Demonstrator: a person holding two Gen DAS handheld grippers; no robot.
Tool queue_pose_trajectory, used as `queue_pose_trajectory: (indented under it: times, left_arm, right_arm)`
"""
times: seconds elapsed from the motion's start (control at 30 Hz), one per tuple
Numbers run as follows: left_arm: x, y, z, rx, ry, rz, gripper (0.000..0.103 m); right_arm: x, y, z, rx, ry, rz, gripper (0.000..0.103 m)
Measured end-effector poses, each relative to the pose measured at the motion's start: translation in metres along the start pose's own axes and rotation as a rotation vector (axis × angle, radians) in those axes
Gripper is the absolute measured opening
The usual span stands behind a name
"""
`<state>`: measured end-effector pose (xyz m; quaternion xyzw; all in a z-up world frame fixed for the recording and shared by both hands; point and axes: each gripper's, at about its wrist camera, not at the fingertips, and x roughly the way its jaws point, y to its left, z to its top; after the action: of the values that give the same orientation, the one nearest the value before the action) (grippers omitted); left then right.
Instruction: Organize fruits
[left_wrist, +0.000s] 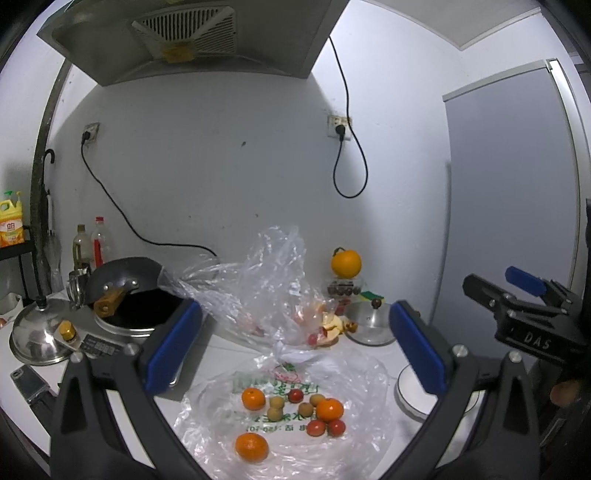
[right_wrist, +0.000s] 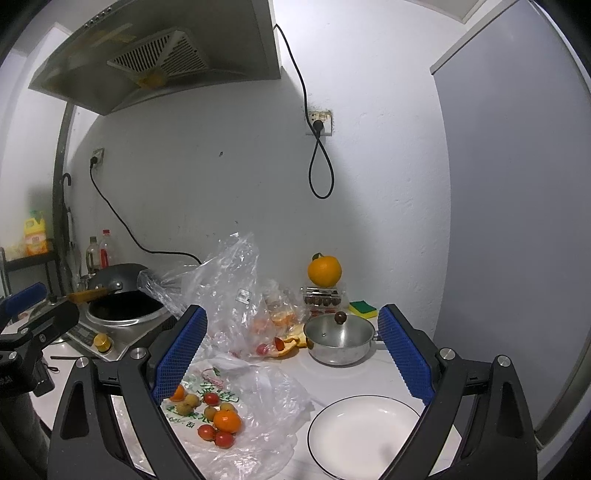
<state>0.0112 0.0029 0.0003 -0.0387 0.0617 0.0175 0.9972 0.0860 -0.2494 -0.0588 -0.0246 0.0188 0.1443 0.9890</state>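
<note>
Small fruits lie on a flattened clear plastic bag (left_wrist: 280, 435) on the white counter: three tangerines, one at the front (left_wrist: 251, 447), several brown longans (left_wrist: 306, 409) and red cherry tomatoes (left_wrist: 316, 427). The same pile shows in the right wrist view, with a tangerine (right_wrist: 226, 421) and tomatoes (right_wrist: 206, 432). An empty white plate (right_wrist: 364, 435) sits to the right of the bag. My left gripper (left_wrist: 291, 354) is open and empty above the fruits. My right gripper (right_wrist: 295, 354) is open and empty above the counter between bag and plate.
A second crumpled bag (right_wrist: 236, 295) with fruit and peels stands behind. A steel pot (right_wrist: 338, 341), a large orange (right_wrist: 324, 271) on a box, a sponge (right_wrist: 363, 308), a wok (left_wrist: 125, 288) on a cooker and a steel lid (left_wrist: 38, 334) crowd the back.
</note>
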Motion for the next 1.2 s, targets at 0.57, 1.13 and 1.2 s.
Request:
queue_pose_trajectory:
  times: [0.57, 1.13, 1.2]
  left_arm:
    - [0.006, 0.008, 0.0, -0.003, -0.012, 0.018, 0.102]
    - [0.015, 0.011, -0.004, -0.003, 0.01, 0.013, 0.102]
    - [0.019, 0.012, -0.006, 0.0, 0.022, 0.015, 0.102]
  right_arm:
    - [0.01, 0.008, 0.0, -0.004, 0.018, 0.024, 0.096]
    - [0.017, 0.009, -0.004, -0.003, 0.03, 0.024, 0.096]
    - [0.021, 0.008, -0.005, -0.001, 0.039, 0.024, 0.096]
